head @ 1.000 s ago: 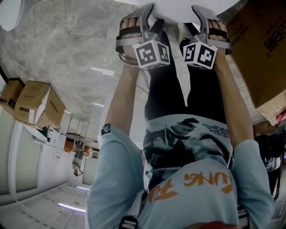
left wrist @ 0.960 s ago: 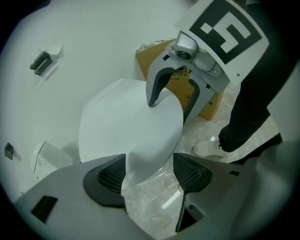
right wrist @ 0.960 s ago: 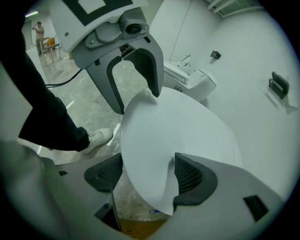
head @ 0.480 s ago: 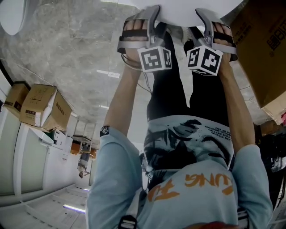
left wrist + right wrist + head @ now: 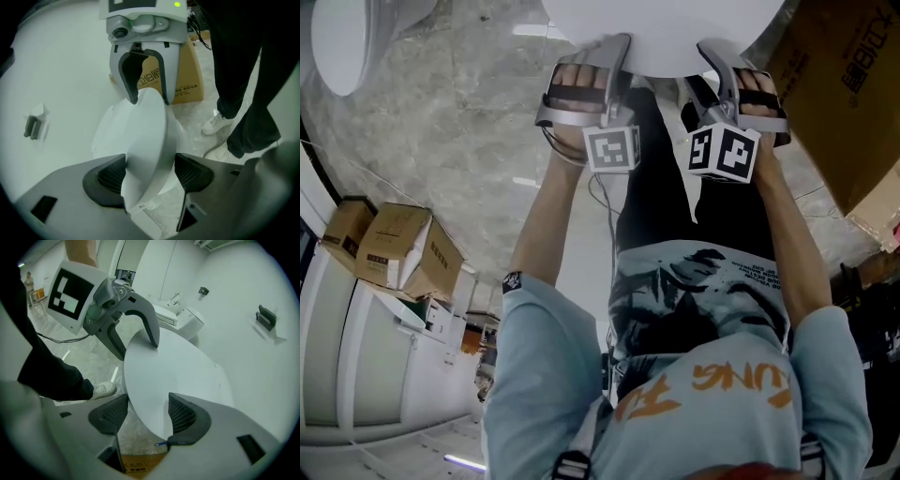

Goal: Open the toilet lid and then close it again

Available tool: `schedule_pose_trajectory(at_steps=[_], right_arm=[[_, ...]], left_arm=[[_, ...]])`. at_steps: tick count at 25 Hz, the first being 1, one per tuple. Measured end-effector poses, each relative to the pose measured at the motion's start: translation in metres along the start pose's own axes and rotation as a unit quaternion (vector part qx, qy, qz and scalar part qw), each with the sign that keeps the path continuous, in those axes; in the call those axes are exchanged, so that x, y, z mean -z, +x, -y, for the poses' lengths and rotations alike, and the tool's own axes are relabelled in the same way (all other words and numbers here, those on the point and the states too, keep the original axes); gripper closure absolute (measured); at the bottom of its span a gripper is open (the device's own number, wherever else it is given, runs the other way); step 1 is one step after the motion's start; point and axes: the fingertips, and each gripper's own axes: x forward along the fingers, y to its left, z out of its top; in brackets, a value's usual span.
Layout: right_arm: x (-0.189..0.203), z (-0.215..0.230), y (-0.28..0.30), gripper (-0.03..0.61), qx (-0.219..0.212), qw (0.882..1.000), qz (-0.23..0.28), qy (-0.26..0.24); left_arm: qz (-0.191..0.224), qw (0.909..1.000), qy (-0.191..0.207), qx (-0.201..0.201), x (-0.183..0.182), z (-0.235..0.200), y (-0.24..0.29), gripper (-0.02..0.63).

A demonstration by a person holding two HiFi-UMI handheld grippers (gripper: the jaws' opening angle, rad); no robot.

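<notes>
The white toilet lid (image 5: 666, 37) shows at the top of the head view, its front edge held between both grippers. My left gripper (image 5: 617, 47) has the lid's (image 5: 150, 140) rim filling its jaws, both pads against it; those jaws have just been opening. My right gripper (image 5: 712, 49) also straddles the lid's (image 5: 178, 371) edge. Its jaws have just been closing, and both pads (image 5: 185, 416) meet the lid. In the left gripper view (image 5: 147, 173) the right gripper (image 5: 143, 75) clamps the far part of the rim. The right gripper view (image 5: 147, 416) shows the left gripper (image 5: 136, 338) likewise.
Cardboard boxes stand at the left (image 5: 394, 244) and right (image 5: 834, 94) on the marble floor, one close behind the toilet (image 5: 187, 79). My dark trouser legs (image 5: 243, 70) and a white shoe (image 5: 218, 124) are beside it. Another white fixture (image 5: 180, 317) sits by the wall.
Both grippers have come up with the lid's edge, nearer to the head camera. The left gripper's marker cube has rolled. More of the lid now shows in the head view.
</notes>
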Motion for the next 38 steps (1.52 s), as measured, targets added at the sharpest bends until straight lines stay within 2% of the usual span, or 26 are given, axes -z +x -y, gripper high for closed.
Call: schedule_pose_trajectory(at_steps=[3,7,12,18,24,28,33,38], right_arm=[[0.000,0.005,-0.010,0.291,0.006,1.000,-0.005,0.009],[-0.009,0.018,-0.030,0.293,0.024,0.999,-0.005,0.030],[-0.028,0.038,-0.069,0.322,0.034,0.997,0.016,0.066],[-0.064,0.074,-0.113,0.336,0.065,0.996,0.041,0.046],[-0.066,0.104,-0.153,0.345,0.128,0.991,0.048,0.006],[-0.071,0.120,-0.181,0.345,0.152,0.988,0.034,-0.016],[-0.078,0.153,-0.208,0.345,0.187,0.982,0.035,-0.015],[-0.080,0.186,-0.235,0.344,0.217,0.975,0.042,0.013]], left_arm=[[-0.003,0.9995,0.029,-0.012,-0.002,-0.005,-0.001,0.275],[-0.004,0.9997,0.023,0.008,-0.007,-0.021,-0.018,0.279],[0.020,0.9993,0.014,0.028,-0.019,-0.057,-0.054,0.290],[0.050,0.9987,0.007,0.009,-0.027,-0.127,-0.099,0.316],[0.071,0.9975,-0.002,-0.002,-0.054,-0.166,-0.122,0.331],[0.083,0.9965,-0.008,-0.001,-0.069,-0.191,-0.141,0.328],[0.102,0.9947,0.004,-0.014,-0.084,-0.234,-0.157,0.321],[0.121,0.9919,0.023,-0.032,-0.103,-0.272,-0.168,0.314]])
